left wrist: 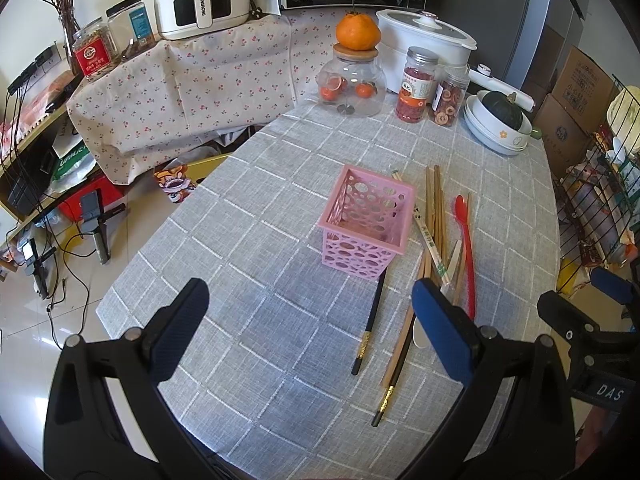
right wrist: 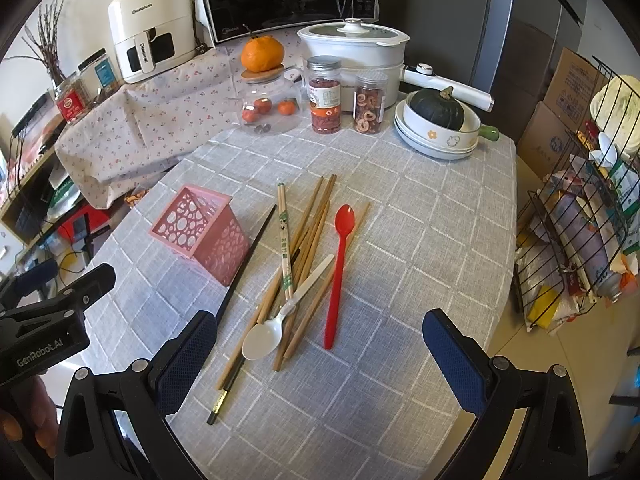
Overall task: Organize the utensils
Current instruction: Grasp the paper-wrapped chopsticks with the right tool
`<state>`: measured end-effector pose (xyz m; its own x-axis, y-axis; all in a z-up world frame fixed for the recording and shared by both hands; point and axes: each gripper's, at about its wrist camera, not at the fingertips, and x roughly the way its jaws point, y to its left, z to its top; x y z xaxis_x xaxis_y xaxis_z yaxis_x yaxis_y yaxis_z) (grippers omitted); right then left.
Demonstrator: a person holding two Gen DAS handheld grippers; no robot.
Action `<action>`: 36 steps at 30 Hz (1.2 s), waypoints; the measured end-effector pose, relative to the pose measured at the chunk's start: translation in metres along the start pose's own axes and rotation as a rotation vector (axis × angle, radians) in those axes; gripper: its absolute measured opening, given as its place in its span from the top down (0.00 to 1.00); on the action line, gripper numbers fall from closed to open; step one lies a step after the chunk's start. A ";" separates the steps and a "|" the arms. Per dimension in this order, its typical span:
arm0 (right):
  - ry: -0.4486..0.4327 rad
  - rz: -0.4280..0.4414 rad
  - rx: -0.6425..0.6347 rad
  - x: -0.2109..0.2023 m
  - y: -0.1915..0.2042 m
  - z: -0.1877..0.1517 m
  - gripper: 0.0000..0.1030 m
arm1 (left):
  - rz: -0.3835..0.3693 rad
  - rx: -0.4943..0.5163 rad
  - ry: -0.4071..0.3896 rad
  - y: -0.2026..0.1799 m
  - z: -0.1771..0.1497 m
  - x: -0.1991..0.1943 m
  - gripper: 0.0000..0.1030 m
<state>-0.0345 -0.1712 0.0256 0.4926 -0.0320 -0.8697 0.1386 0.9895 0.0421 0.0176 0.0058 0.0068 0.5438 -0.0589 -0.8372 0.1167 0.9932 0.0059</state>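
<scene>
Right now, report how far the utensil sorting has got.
Done: nothing; the pink basket looks empty. In hand: nothing; left tongs and right tongs are open above the table. Left: the chopsticks, red spoon, white spoon and black chopsticks all lie loose on the cloth.

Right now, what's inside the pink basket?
The pink basket looks empty in the left wrist view; its far inner corner is hidden. Chopsticks and spoons lie beside it.
</scene>
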 end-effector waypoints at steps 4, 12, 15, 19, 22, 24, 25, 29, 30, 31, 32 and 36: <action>0.092 0.068 0.064 0.018 -0.018 0.005 0.00 | -0.005 0.006 0.007 -0.001 0.001 0.003 0.02; 0.302 0.124 0.182 0.086 -0.057 0.015 0.06 | -0.027 -0.015 0.093 0.001 0.007 0.030 0.15; 0.333 0.172 0.218 0.105 -0.062 0.017 0.17 | -0.051 -0.053 0.152 0.007 0.007 0.045 0.23; 0.363 0.228 0.174 0.126 -0.042 0.024 0.30 | -0.065 -0.066 0.193 0.009 0.004 0.055 0.24; 0.361 0.229 0.117 0.138 -0.023 0.033 0.31 | -0.071 -0.073 0.216 0.013 0.001 0.059 0.24; 0.376 0.239 0.097 0.147 -0.013 0.040 0.32 | -0.081 -0.080 0.230 0.017 -0.001 0.061 0.24; 0.382 0.240 0.093 0.151 -0.010 0.044 0.34 | -0.080 -0.081 0.232 0.019 -0.001 0.062 0.24; 0.401 0.233 0.069 0.168 0.002 0.054 0.47 | -0.077 -0.108 0.260 0.029 -0.002 0.069 0.24; 0.407 0.227 0.063 0.172 0.003 0.054 0.49 | -0.079 -0.115 0.263 0.030 -0.002 0.069 0.24; 0.413 0.221 0.060 0.175 0.003 0.055 0.53 | -0.078 -0.120 0.265 0.031 -0.003 0.070 0.24; 0.424 0.212 0.059 0.179 0.004 0.053 0.54 | -0.078 -0.123 0.267 0.032 -0.002 0.070 0.24; 0.456 0.231 0.062 0.183 0.004 0.042 0.61 | -0.079 -0.131 0.266 0.034 0.000 0.071 0.24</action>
<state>0.0927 -0.1795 -0.1127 0.0933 0.2655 -0.9596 0.1281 0.9526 0.2760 0.0601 0.0357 -0.0526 0.2983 -0.1254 -0.9462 0.0327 0.9921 -0.1212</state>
